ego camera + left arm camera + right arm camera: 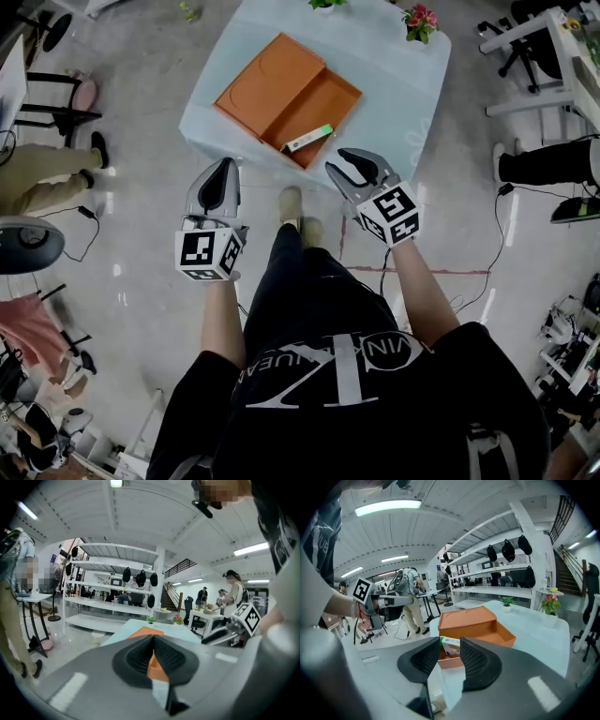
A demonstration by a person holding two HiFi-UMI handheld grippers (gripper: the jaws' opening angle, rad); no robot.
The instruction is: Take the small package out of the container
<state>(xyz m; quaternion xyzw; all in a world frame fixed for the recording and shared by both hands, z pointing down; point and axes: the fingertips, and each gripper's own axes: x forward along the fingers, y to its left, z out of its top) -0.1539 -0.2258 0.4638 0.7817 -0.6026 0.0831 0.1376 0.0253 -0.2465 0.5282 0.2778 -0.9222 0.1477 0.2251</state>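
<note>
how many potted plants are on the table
2. A small green plant and a pink-flowered one stand at the far edge of the table, behind the orange box. None seems hidden.

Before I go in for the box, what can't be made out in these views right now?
Small white-and-green package: print too small in the head view; jaws of the right tool cover part of it in the right gripper view.
Orange cardboard box: the left gripper view shows only slivers past the closed jaws of the left tool.
Pale blue table: far edge cut off at the head view's top.
</note>
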